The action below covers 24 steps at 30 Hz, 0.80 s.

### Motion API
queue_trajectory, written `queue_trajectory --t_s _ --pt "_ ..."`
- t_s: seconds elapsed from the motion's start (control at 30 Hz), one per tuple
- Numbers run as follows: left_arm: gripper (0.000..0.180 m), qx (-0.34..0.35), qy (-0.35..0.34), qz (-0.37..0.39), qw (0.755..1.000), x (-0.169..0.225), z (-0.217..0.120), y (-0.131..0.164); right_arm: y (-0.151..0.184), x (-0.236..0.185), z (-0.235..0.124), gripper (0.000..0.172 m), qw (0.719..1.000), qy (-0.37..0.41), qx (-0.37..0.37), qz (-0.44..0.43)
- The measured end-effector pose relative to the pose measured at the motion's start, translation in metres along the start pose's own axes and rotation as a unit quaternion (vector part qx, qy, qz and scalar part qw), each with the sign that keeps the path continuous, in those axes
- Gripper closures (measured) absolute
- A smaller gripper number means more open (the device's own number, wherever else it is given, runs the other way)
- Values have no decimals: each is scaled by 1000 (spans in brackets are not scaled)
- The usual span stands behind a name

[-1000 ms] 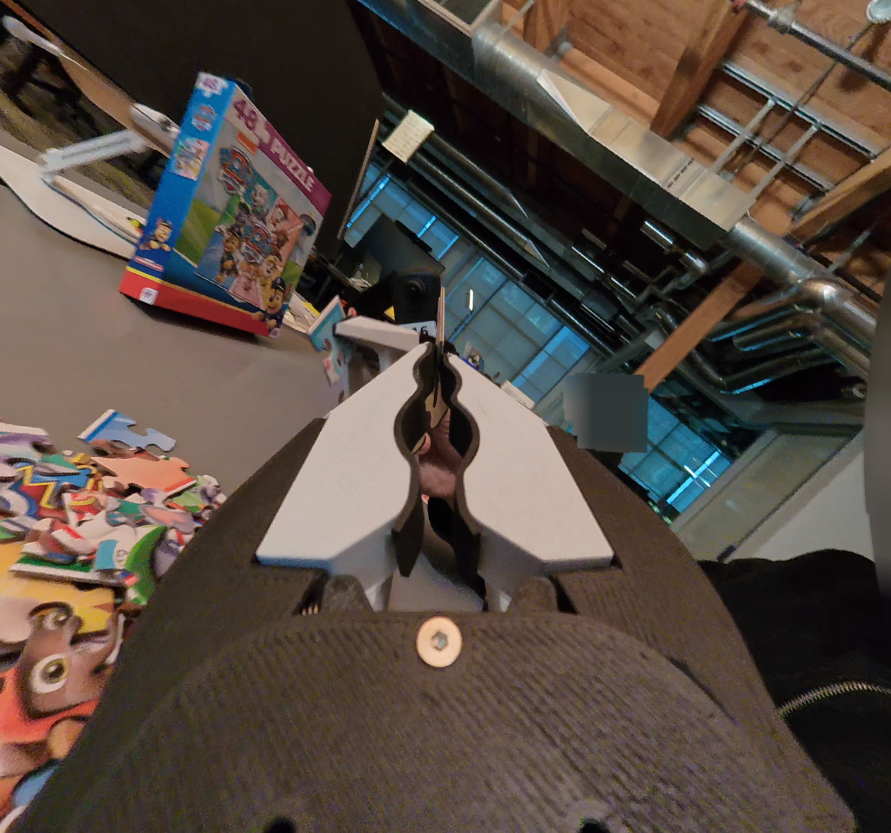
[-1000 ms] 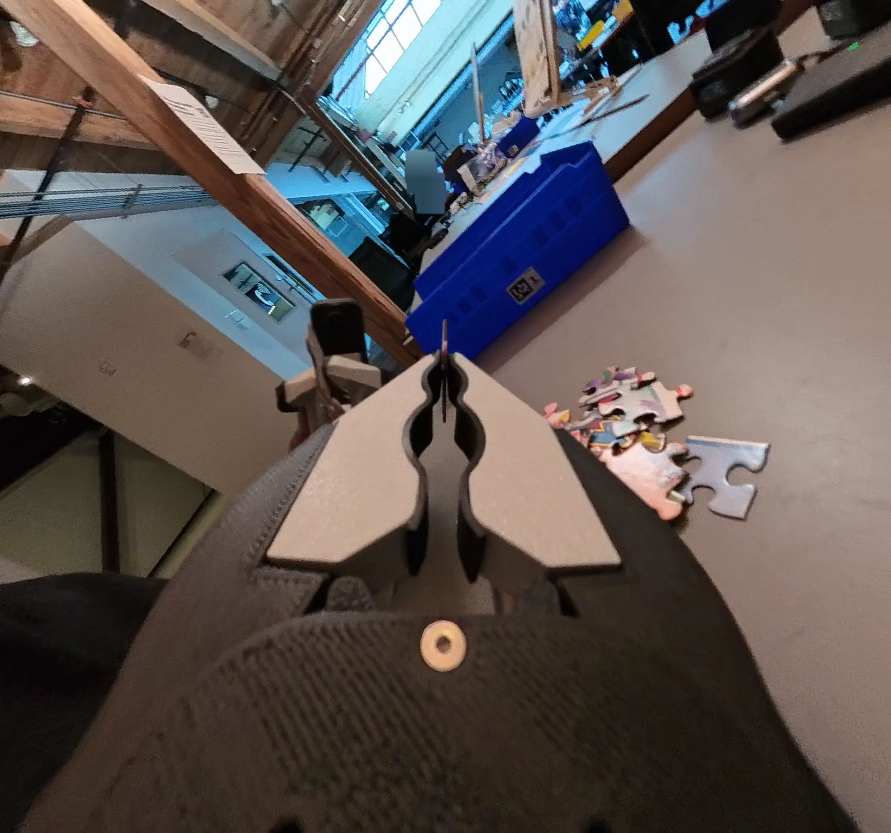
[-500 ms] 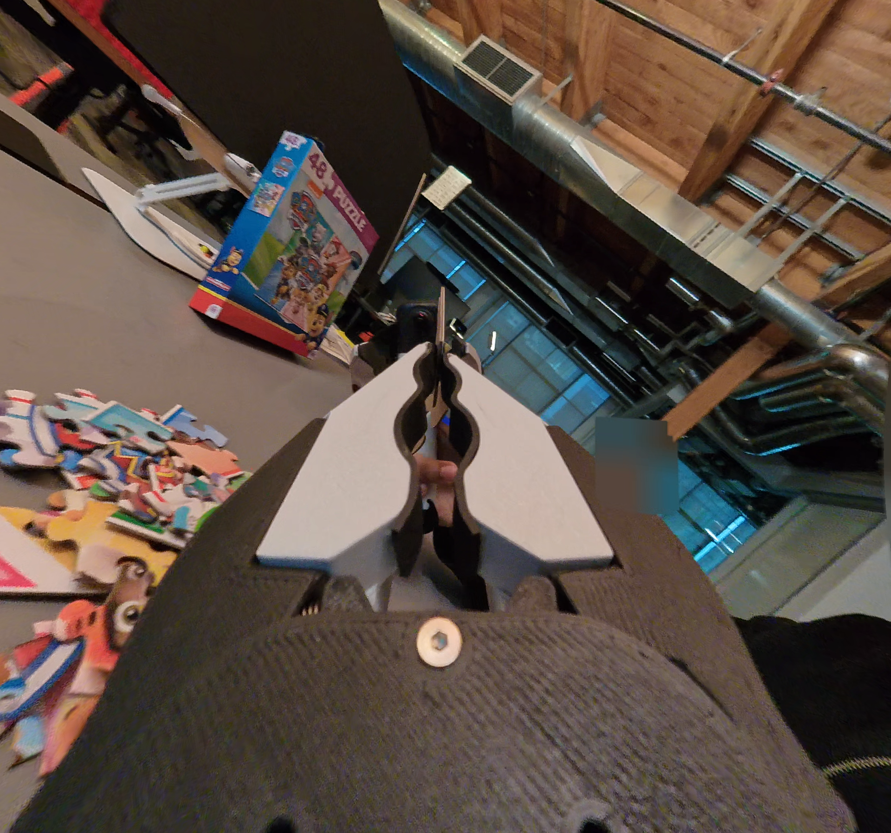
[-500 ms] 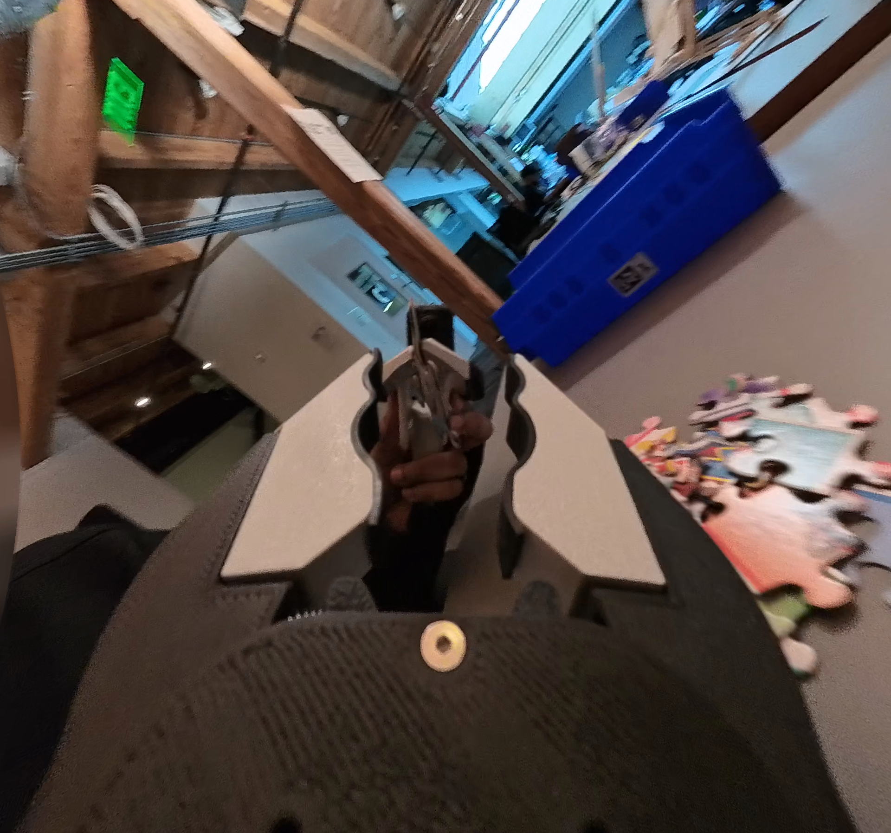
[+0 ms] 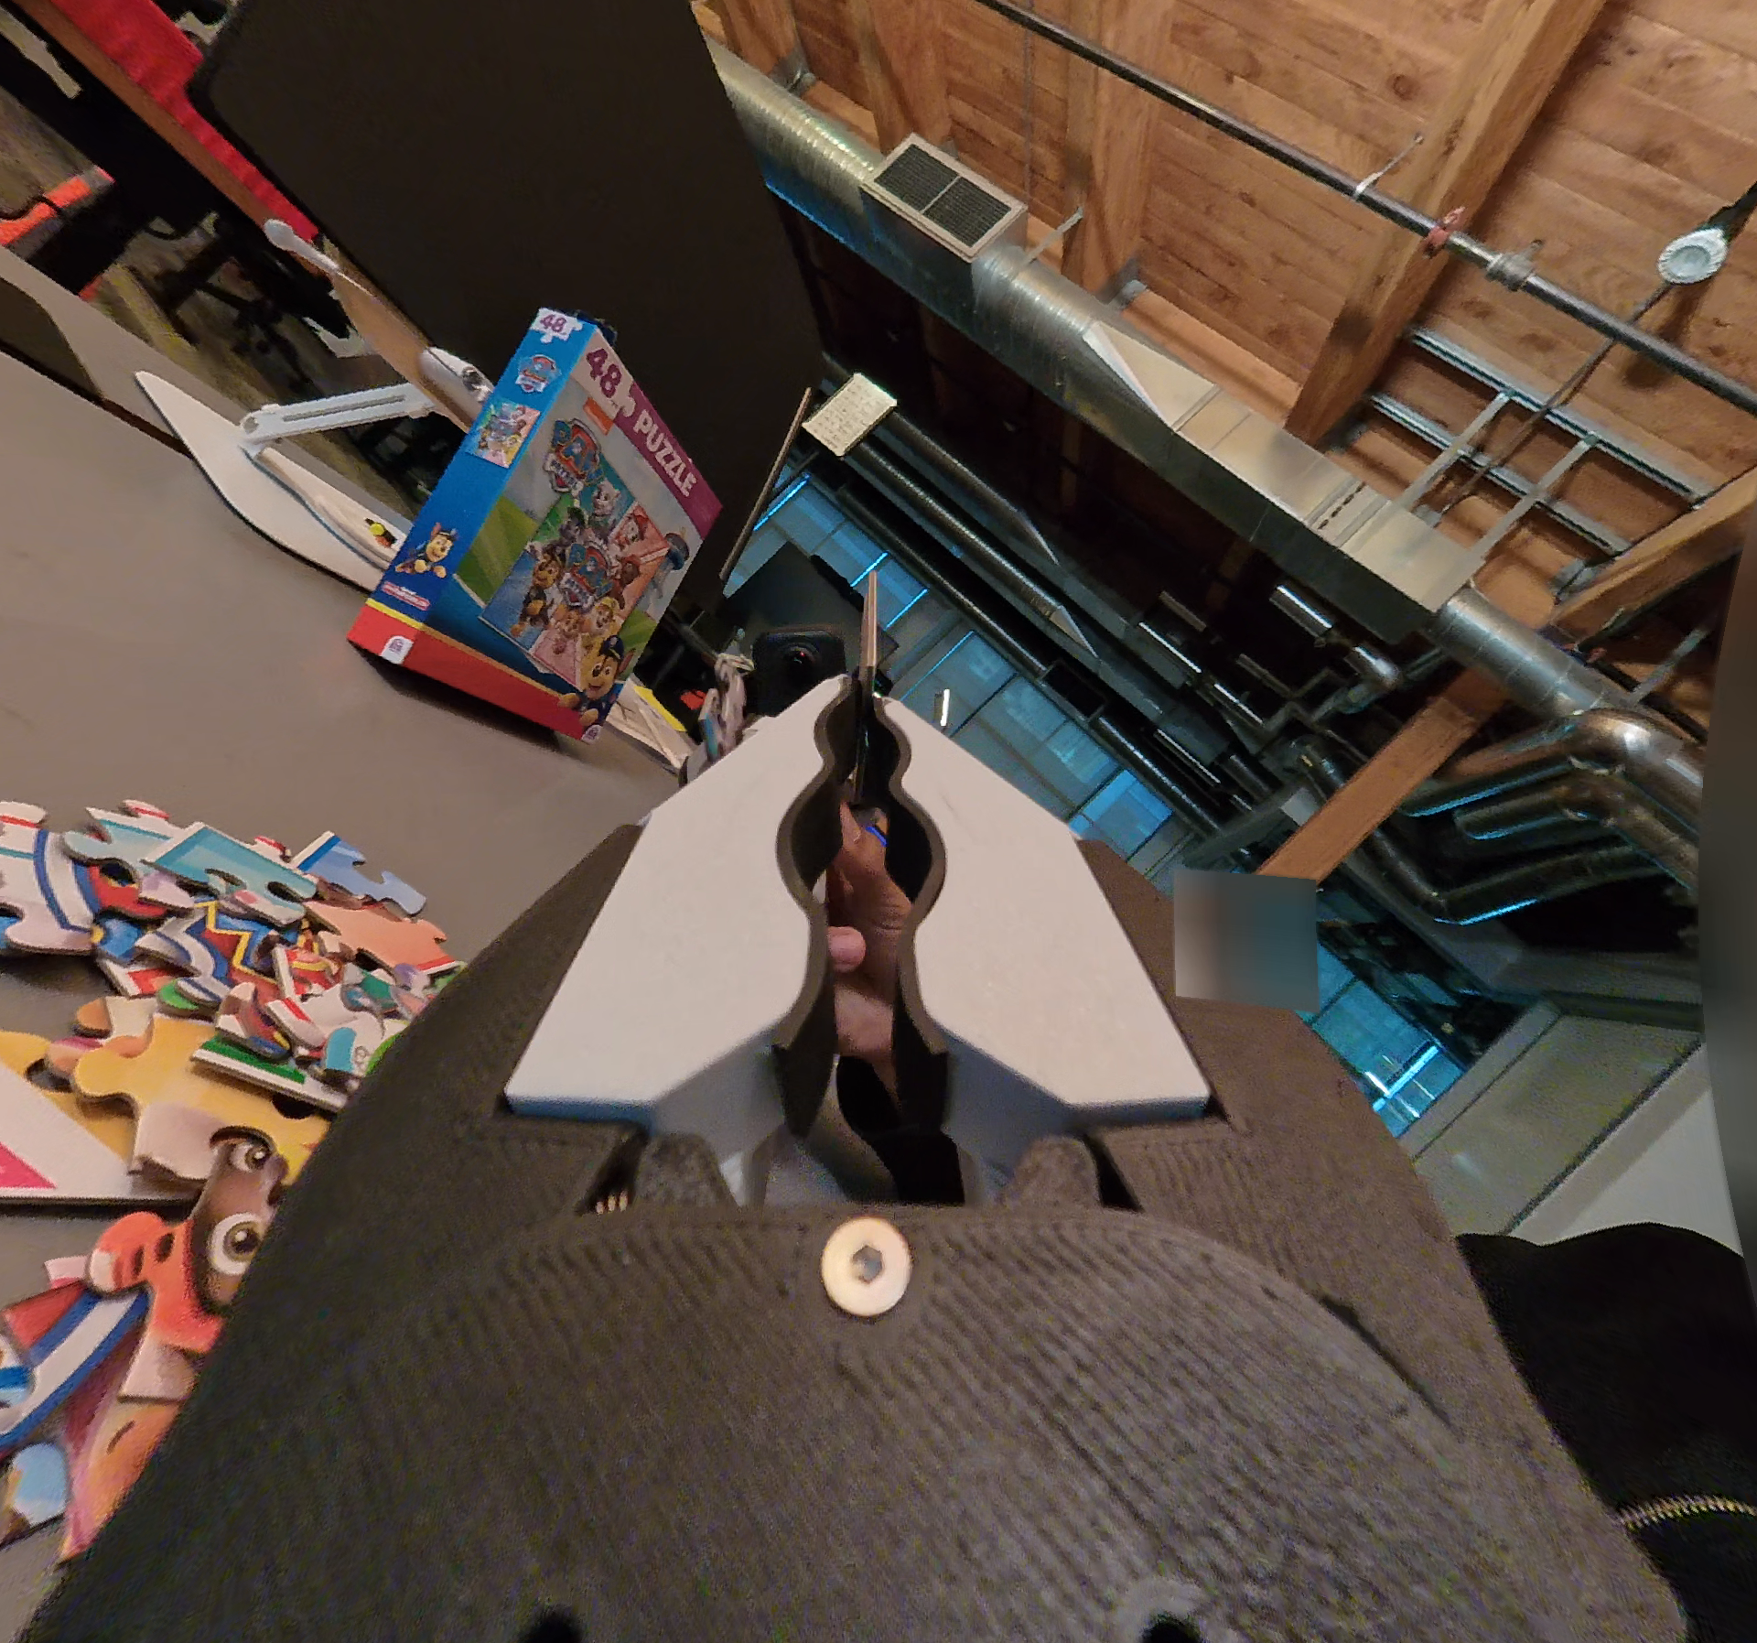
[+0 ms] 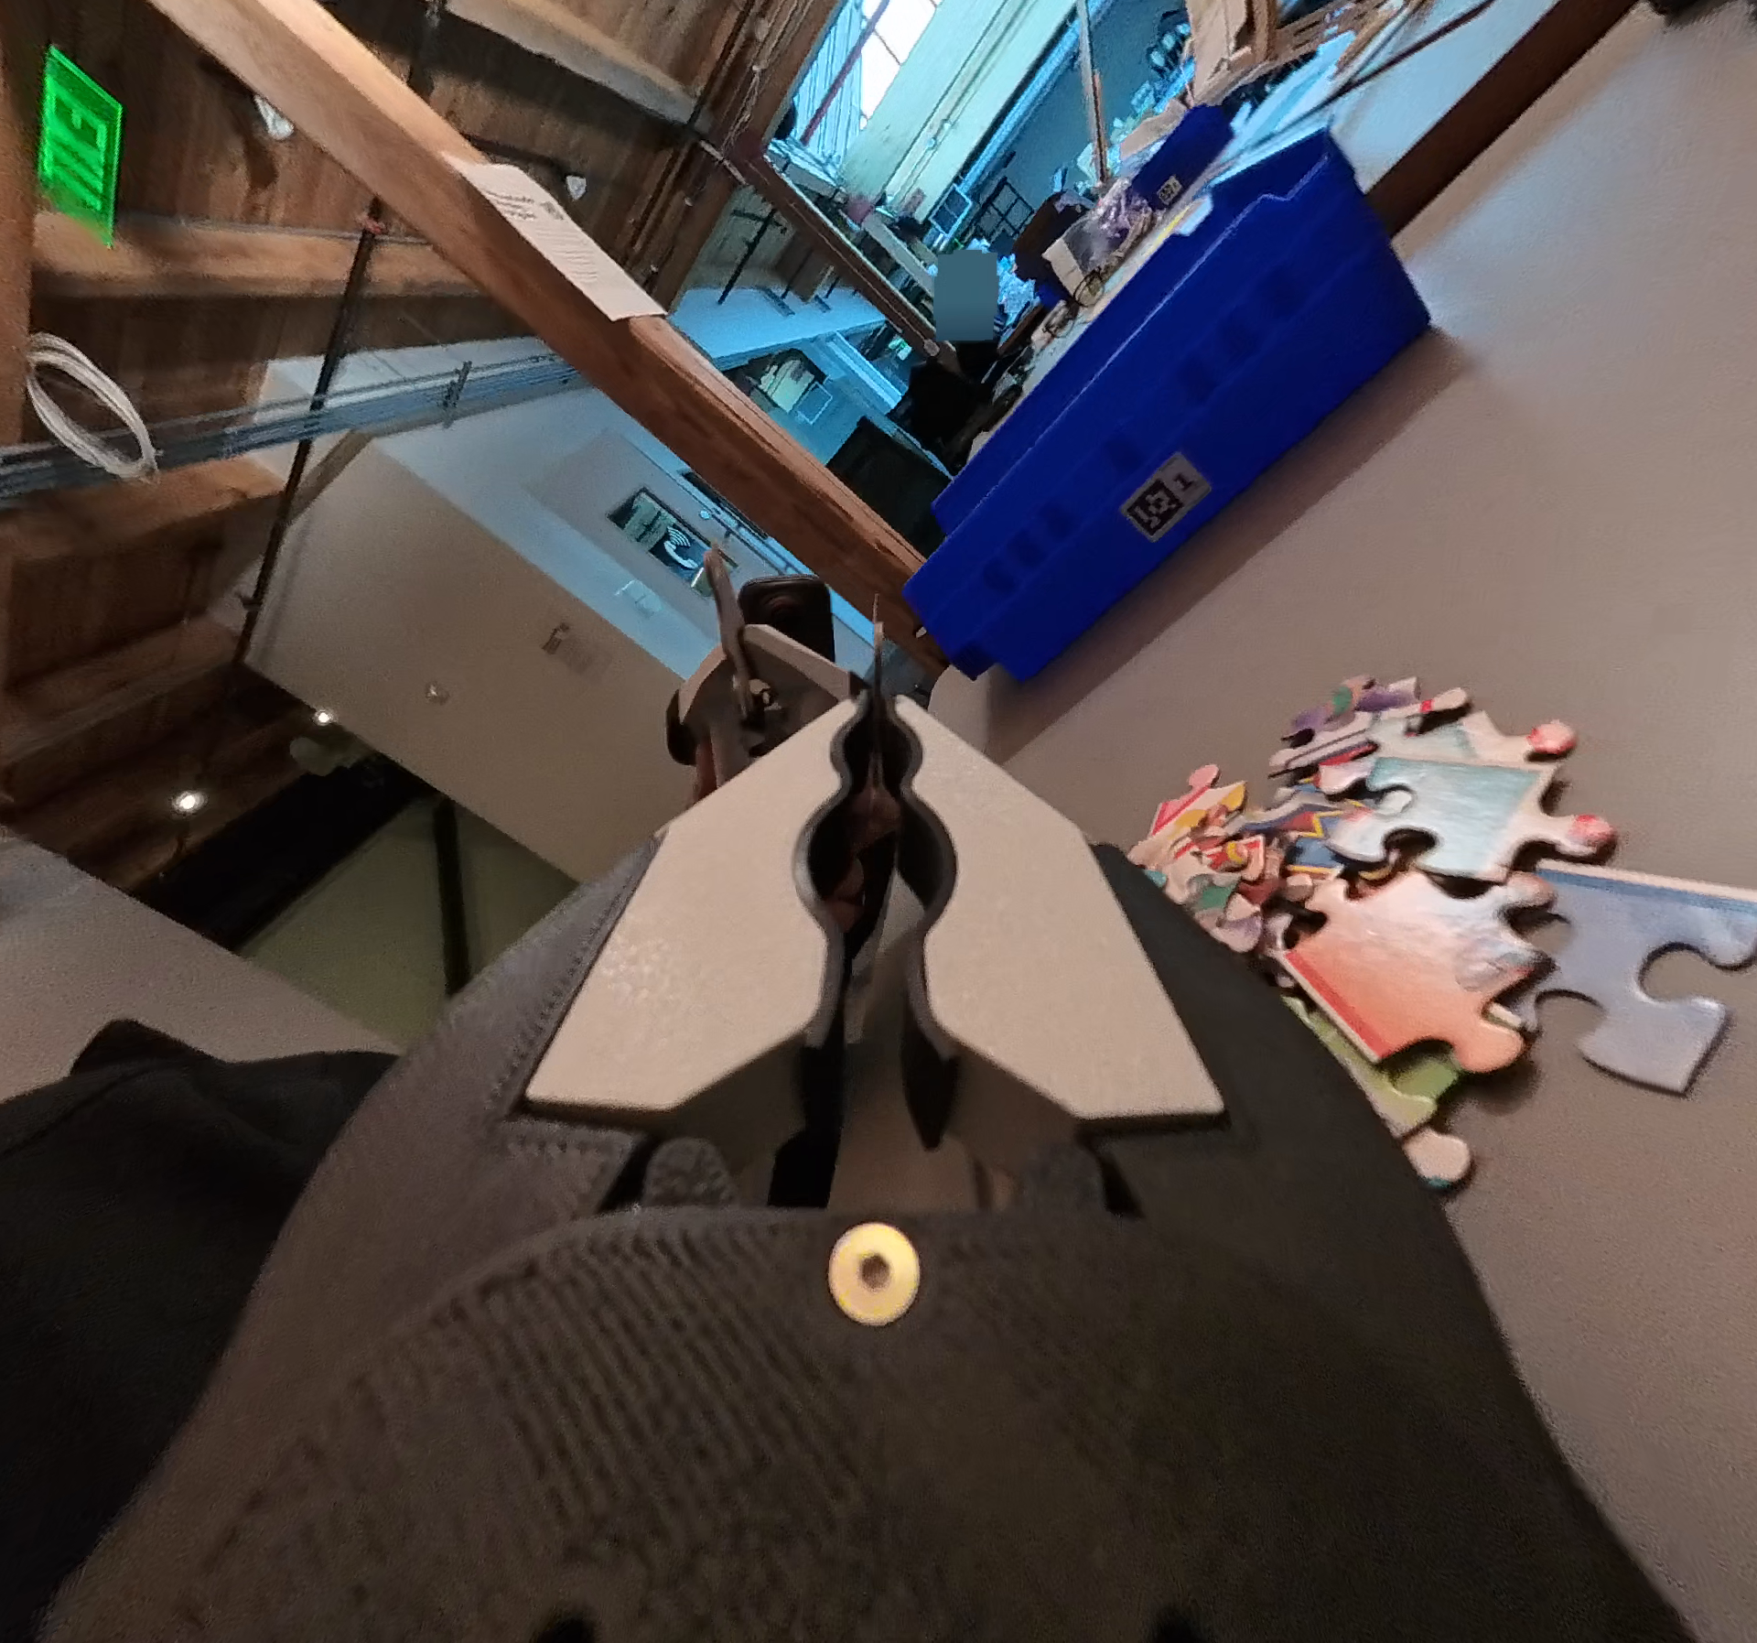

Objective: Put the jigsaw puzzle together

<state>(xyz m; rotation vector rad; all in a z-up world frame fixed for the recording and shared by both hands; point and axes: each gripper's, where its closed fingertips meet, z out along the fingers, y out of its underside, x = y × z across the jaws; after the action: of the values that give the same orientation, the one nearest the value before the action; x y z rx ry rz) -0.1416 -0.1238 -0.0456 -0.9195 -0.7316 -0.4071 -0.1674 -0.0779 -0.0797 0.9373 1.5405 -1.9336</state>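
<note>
My left gripper [image 5: 860, 694] is shut on a thin puzzle piece [image 5: 868, 627], seen edge-on and sticking up past the fingertips. My right gripper [image 6: 875, 708] is shut on a thin puzzle piece [image 6: 876, 646], also edge-on. Both grippers are raised above the grey table [image 5: 190, 646] and face each other closely. The right gripper's camera [image 5: 797, 665] and a colourful piece [image 5: 723, 708] show just behind my left fingertips. The left gripper [image 6: 737, 694] with its piece [image 6: 723, 608] shows just left of my right fingertips. A hand [image 5: 865, 913] shows through the left jaws.
A pile of loose puzzle pieces [image 5: 238, 932] lies on the table at lower left; it also shows in the right wrist view [image 6: 1379, 856]. A puzzle box [image 5: 542, 532] stands behind it, before a black panel [image 5: 494, 171]. A blue bin [image 6: 1188, 418] stands on the table farther off. About 7 cm separates my left fingertips from my right.
My right gripper opened half a second ago with the left gripper's piece between its fingers, then shut again on a thin piece. My left gripper stayed shut on its piece.
</note>
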Motion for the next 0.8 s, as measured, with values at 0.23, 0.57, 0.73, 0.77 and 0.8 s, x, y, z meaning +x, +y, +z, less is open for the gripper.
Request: queue_trajectory --t_s 0.23,0.57,0.73,0.77,0.8 --pt "180 -29 -61 7 998 -21 -4 6 9 44 -4 120 993 112 -24 26" --pt "163 -169 -222 14 960 -80 -10 52 -60 -16 -100 121 975 152 127 -100" --pt "136 -155 -303 89 936 -92 -23 35 -30 -29 -124 116 965 207 64 -149" --pt "137 -149 -299 102 937 -88 -21 32 -22 -28 -131 116 961 224 47 -154" --pt "138 -144 -292 115 939 -83 -18 30 -14 -26 -138 115 957 243 33 -158"
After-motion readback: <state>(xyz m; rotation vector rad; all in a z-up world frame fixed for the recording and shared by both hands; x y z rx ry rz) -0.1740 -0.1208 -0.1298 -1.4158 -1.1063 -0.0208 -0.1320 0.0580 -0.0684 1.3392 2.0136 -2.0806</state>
